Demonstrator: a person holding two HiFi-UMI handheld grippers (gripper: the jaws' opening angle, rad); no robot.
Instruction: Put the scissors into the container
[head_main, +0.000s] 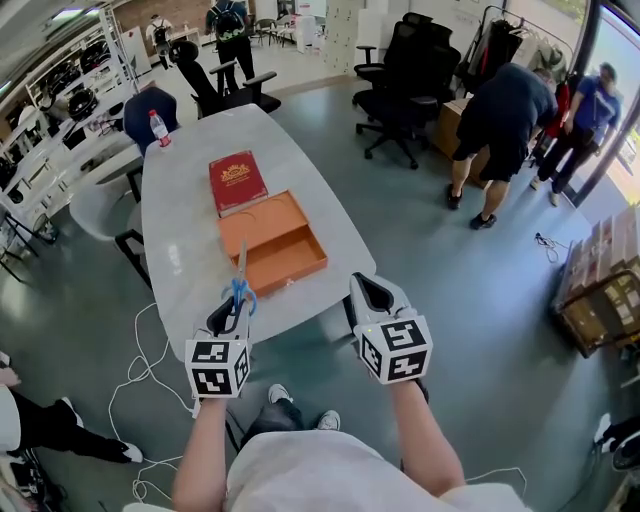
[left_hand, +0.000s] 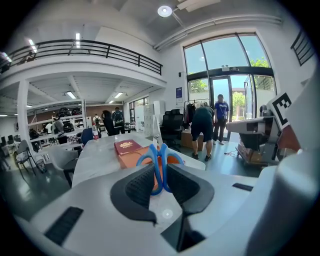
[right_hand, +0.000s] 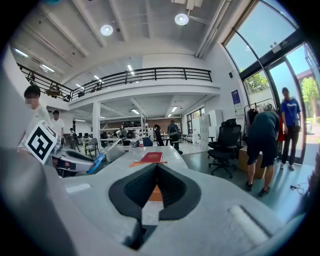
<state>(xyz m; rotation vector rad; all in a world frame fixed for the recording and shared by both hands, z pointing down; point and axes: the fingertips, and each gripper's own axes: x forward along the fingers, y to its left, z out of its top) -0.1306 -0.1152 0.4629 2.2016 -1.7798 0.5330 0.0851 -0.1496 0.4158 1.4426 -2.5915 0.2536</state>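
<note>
Two grippers hover at the near edge of the table, and only one has work in it. The left gripper is clamped on the blue handles of the scissors, with the blades pointing away from the person toward the orange container. The left gripper view shows the handle loops pinched between the pads. The right gripper holds nothing, and its jaws are drawn nearly together off the table's near right edge.

From the head view the blade tips seem to overlap the container's near left part. How high they ride above it is hard to judge from this angle.

The scissors are not yet in the container. The grip is the main risk, because a hold on the rounded loops alone may let the long blades swing or twist as the gripper tilts. A drooping tip could catch the low wall and shove the light tray toward the red book. Letting go too early or too high could make the scissors bounce out or slide off the table's near edge.
</note>
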